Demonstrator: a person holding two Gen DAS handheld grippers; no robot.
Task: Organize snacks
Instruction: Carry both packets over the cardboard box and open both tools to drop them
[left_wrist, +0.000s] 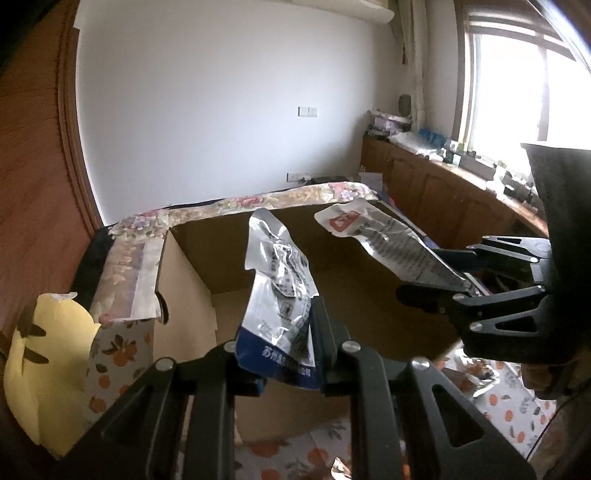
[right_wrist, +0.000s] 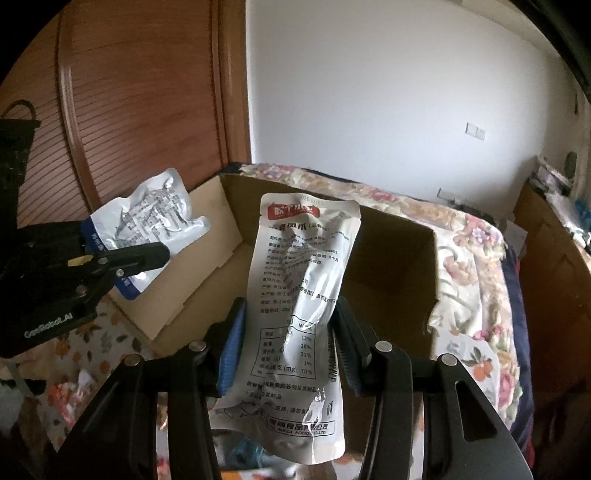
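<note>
My left gripper (left_wrist: 284, 354) is shut on a silver snack pouch with a blue bottom band (left_wrist: 279, 291) and holds it upright over the near edge of an open cardboard box (left_wrist: 192, 266). My right gripper (right_wrist: 288, 339) is shut on a longer silver pouch with a red label (right_wrist: 303, 295) and holds it above the same box (right_wrist: 391, 266). The right gripper (left_wrist: 443, 295) and its pouch (left_wrist: 388, 240) show at the right of the left wrist view. The left gripper (right_wrist: 122, 258) and its pouch (right_wrist: 155, 221) show at the left of the right wrist view.
The box stands on a floral cloth (left_wrist: 509, 413) with more silver packets (left_wrist: 476, 373) lying near it. A yellow paper shape (left_wrist: 48, 373) sits at the left. A floral padded surface (right_wrist: 476, 258) lies behind the box. A wooden door (right_wrist: 129, 110) and a cluttered wooden counter (left_wrist: 461, 184) flank the area.
</note>
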